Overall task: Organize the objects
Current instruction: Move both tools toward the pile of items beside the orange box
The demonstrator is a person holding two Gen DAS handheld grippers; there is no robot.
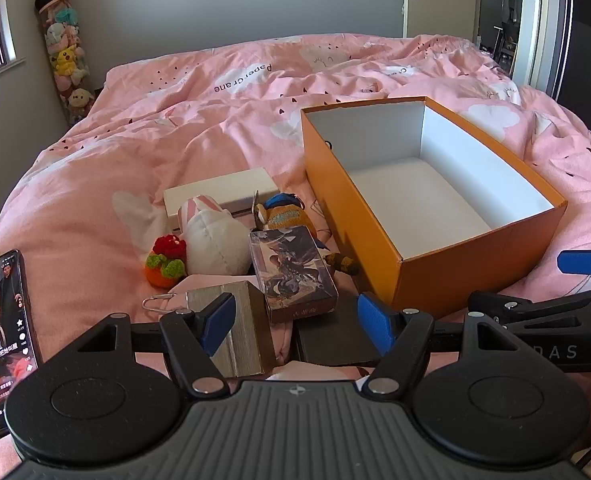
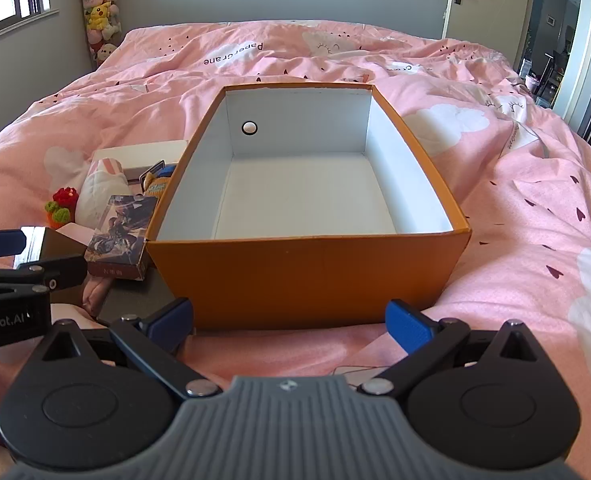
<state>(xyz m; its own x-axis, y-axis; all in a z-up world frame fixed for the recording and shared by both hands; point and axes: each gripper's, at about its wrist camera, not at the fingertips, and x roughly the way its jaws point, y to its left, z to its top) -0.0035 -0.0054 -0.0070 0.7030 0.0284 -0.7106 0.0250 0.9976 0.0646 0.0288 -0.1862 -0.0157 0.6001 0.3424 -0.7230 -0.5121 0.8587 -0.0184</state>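
An open orange box (image 1: 447, 276) with a white, empty inside sits on the pink bed; it also shows in the right wrist view (image 2: 303, 272). Left of it lies a pile: a picture card box (image 1: 293, 270), a white rabbit plush (image 1: 215, 236), a red and orange crochet toy (image 1: 166, 261), a white flat box (image 1: 221, 196), a silver block (image 1: 239, 328) and a dark flat item (image 1: 331, 340). My left gripper (image 1: 299, 320) is open just above the silver block and dark item. My right gripper (image 2: 291, 324) is open, empty, before the orange box's near wall.
A phone (image 1: 3, 336) with a lit screen lies at the left edge of the bed. A small keychain toy (image 1: 283, 210) sits by the box. A column of plush toys (image 1: 63, 48) stands in the far left corner. An open door (image 1: 503, 20) is at the back right.
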